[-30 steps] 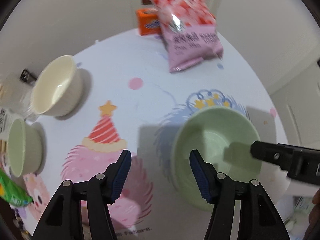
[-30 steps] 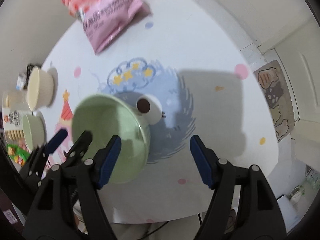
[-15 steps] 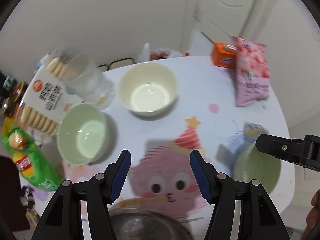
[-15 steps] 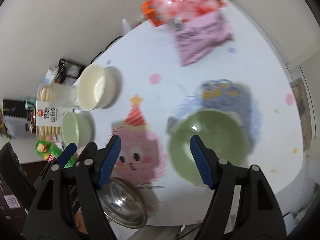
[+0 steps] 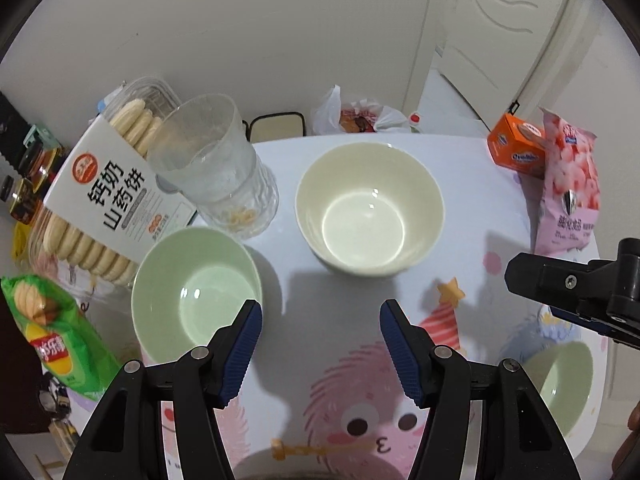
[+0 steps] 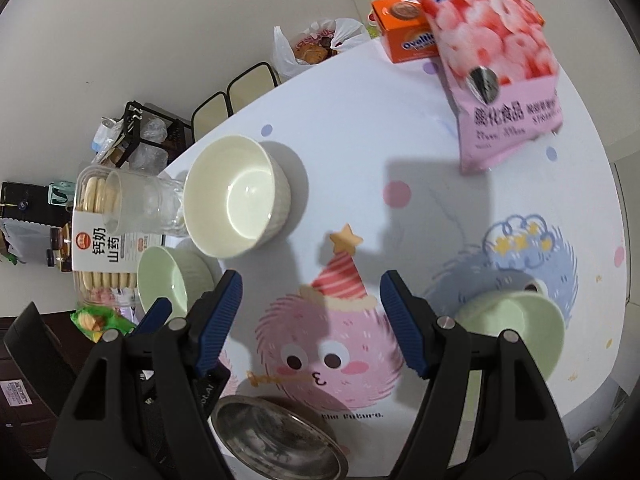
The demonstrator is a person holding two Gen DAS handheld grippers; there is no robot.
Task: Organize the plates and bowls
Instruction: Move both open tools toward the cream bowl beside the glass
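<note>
A cream bowl (image 5: 370,208) (image 6: 236,196) stands upright at the back of the round table. A small green bowl (image 5: 196,296) (image 6: 164,284) sits left of it, close to my left gripper's left finger. A larger green bowl (image 5: 560,384) (image 6: 516,320) rests at the right, partly behind a finger. A steel bowl (image 6: 276,436) lies at the near edge. My left gripper (image 5: 320,344) hangs open over bare tablecloth in front of the cream bowl. My right gripper (image 6: 312,320) is open above the pink cartoon print, with nothing between its fingers.
A biscuit box (image 5: 100,200) and a glass cup (image 5: 216,168) crowd the left behind the small green bowl. A green chip bag (image 5: 52,332) lies at the left edge. A pink snack bag (image 6: 496,64) and an orange box (image 6: 404,32) stand at the back right.
Both grippers have swung away from the larger green bowl toward the left side of the table. The cream bowl and small green bowl now lie ahead. The jaws have kept the same width.
</note>
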